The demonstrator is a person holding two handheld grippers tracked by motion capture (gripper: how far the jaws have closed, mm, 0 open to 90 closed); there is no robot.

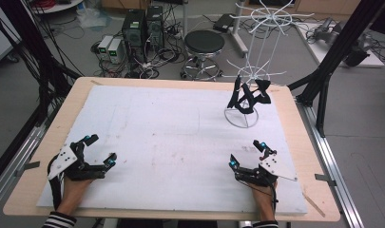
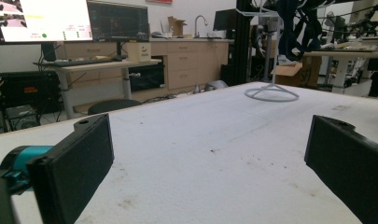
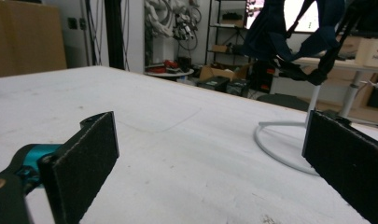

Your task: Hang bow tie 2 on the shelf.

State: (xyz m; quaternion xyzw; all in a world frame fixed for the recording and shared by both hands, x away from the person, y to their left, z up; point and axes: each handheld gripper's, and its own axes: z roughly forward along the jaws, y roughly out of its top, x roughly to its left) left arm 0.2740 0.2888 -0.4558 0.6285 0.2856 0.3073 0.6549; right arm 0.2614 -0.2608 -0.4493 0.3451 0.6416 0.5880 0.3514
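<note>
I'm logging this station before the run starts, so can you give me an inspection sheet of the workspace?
Surface: white mat on a wooden table, scuffed and speckled.
Job's things: white wire rack at far right, dark garments hanging on its lower arms.
Clutter: nothing seen on the mat.
Grippers: left gripper and right gripper both open, empty, near the front edge.
Cables: one trails from each gripper; tangles on the floor.
Surroundings: black stool, computer towers.
</note>
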